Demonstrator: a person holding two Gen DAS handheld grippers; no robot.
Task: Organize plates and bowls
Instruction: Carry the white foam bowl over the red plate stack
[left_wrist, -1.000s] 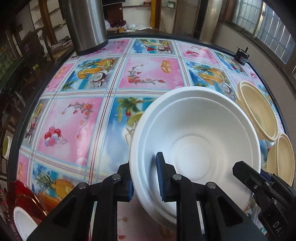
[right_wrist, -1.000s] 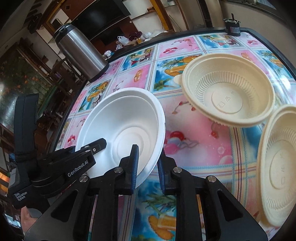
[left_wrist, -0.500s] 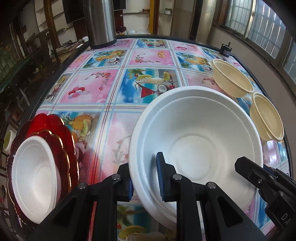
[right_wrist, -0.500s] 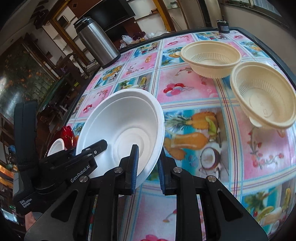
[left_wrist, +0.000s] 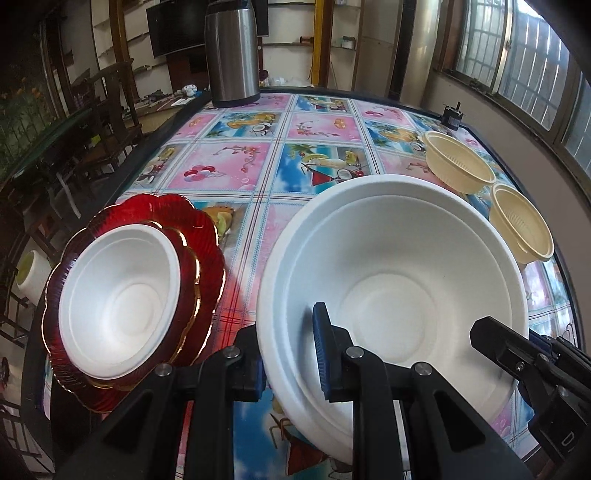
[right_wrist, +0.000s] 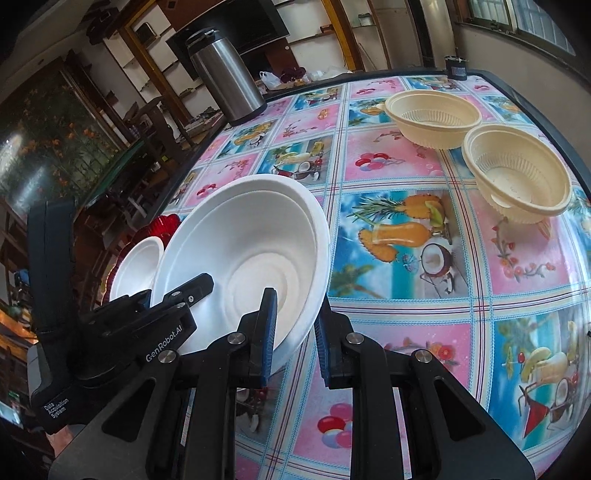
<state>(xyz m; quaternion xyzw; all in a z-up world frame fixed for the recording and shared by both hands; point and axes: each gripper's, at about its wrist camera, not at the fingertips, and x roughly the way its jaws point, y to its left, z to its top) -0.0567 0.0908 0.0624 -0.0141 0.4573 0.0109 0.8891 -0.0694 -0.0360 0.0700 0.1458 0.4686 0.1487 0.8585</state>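
A big white bowl (left_wrist: 399, 280) is held up over the table (left_wrist: 236, 170) by two tools at once. It looks like two white bowls nested, one inside the other. The left gripper (left_wrist: 290, 363) is clamped on the near left edge of the bowl, with one blue pad inside the bowl and the other outside. The right gripper (right_wrist: 295, 338) is clamped on the other side of the same rim in just the same way. In the left view the right gripper is seen poking in at the bowl's right edge. To the left of the held bowl, a smaller white bowl (left_wrist: 118, 299) is set on a stack of red plates (left_wrist: 199, 236) with gold edges, near the table's left side. Two cream bowls (right_wrist: 432, 118) with ribbed sides are placed close together far over on the right part of the table, well apart from the white ones. A tall metal flask (left_wrist: 231, 51) is stood at the far edge of the table. A small dark pot (right_wrist: 456, 68) is seen at the far right corner. The table is covered by a bright cloth with fruit and drink pictures.
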